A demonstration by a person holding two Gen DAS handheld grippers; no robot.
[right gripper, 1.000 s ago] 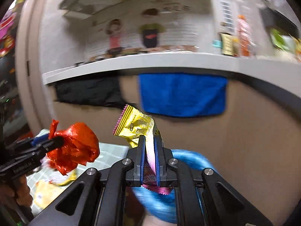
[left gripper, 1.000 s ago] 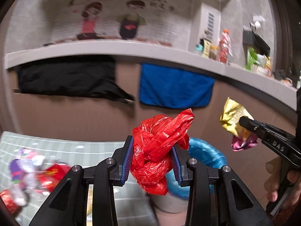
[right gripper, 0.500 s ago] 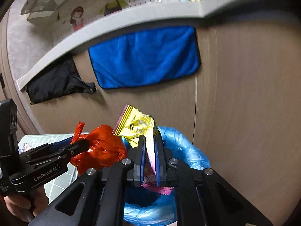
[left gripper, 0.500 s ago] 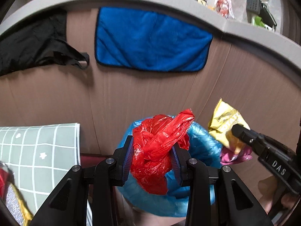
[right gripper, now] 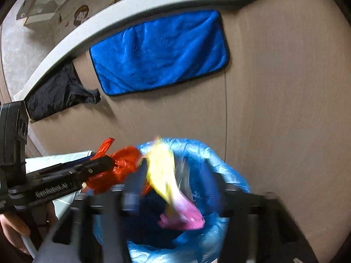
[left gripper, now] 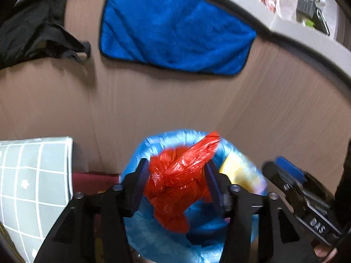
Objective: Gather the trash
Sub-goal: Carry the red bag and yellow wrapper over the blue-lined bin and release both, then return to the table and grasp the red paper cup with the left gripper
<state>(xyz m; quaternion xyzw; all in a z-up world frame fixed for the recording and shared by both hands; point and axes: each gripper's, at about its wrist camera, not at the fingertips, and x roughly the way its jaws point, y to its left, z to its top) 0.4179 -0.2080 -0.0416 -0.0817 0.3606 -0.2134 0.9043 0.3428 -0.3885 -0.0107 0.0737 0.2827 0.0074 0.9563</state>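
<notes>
Trash: red bag [left gripper: 175,182] and yellow wrapper [right gripper: 162,171] hang over the bin [left gripper: 153,236]; left gripper [left gripper: 175,179] and right gripper [right gripper: 175,186] have just been opening, jaws apart.

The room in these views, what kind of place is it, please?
Probably a lived-in home, perhaps a kitchen or utility corner. A blue towel hangs below a counter ledge with household clutter, and a bin with a blue bag liner stands beneath.

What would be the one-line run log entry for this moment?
left gripper: opening, red bag between jaws | right gripper: opening, yellow wrapper dropping | target: blue-lined bin
</notes>
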